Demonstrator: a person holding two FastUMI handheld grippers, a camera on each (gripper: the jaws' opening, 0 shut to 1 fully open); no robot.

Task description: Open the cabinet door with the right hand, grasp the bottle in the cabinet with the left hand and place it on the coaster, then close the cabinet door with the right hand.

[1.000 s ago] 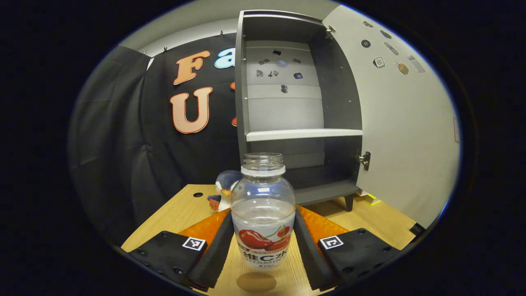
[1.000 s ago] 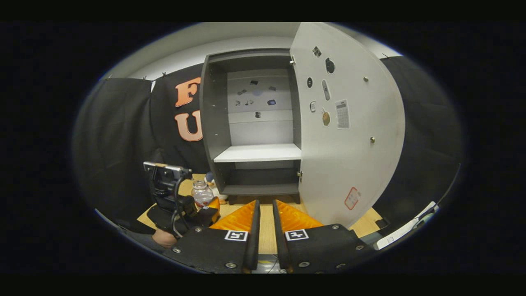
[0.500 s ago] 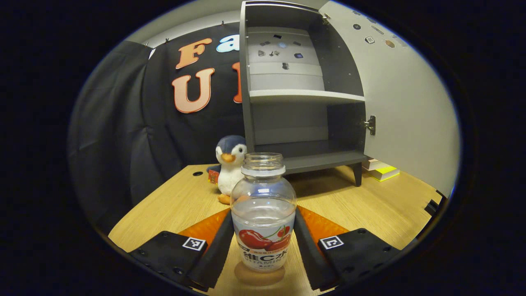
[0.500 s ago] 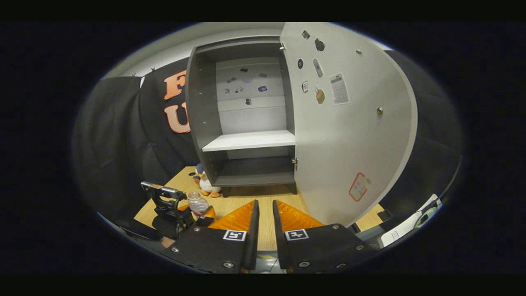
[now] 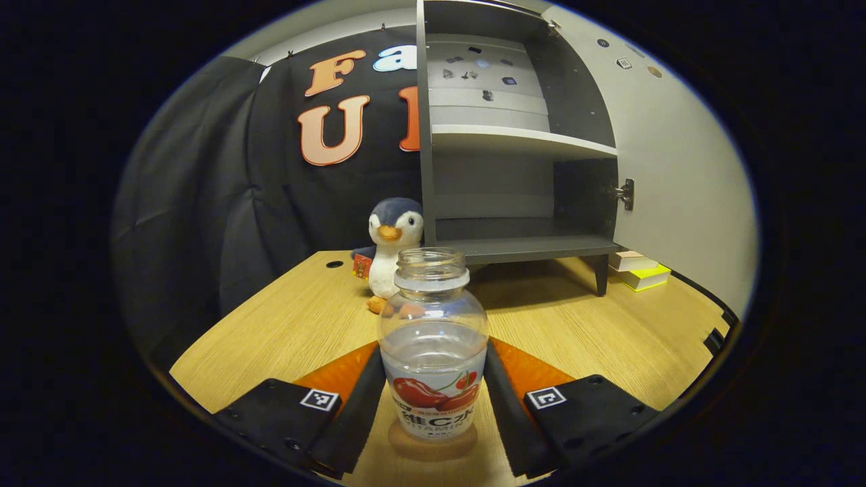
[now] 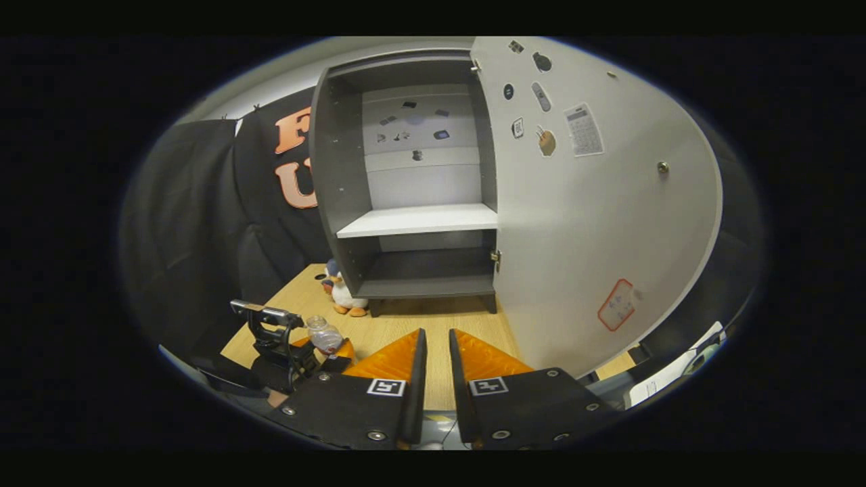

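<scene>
One clear plastic bottle (image 5: 433, 345) with a red fruit label and no cap is held upright between the two fingers of the left gripper (image 5: 433, 396), its base on the round brown coaster (image 5: 433, 448).

Both fingers are pressed against the bottle's sides, so the left gripper is clenched on it; the coaster lies on the light wooden table (image 5: 284, 325). Behind the bottle, a plush penguin (image 5: 391, 243) in blue-grey and white is seen beside the left wall of the dark grey cabinet (image 5: 514, 169), whose pale grey door (image 6: 582, 223) is swung wide open and whose shelves are bare. Stacked books (image 5: 639, 269) are seen under the door. The right gripper (image 6: 433, 379) is held apart in front of the door, its fingers nearly together around nothing, a narrow gap left between them. In the right gripper view, the left gripper (image 6: 318, 348) is seen low at the left with the bottle (image 6: 323, 333).
</scene>
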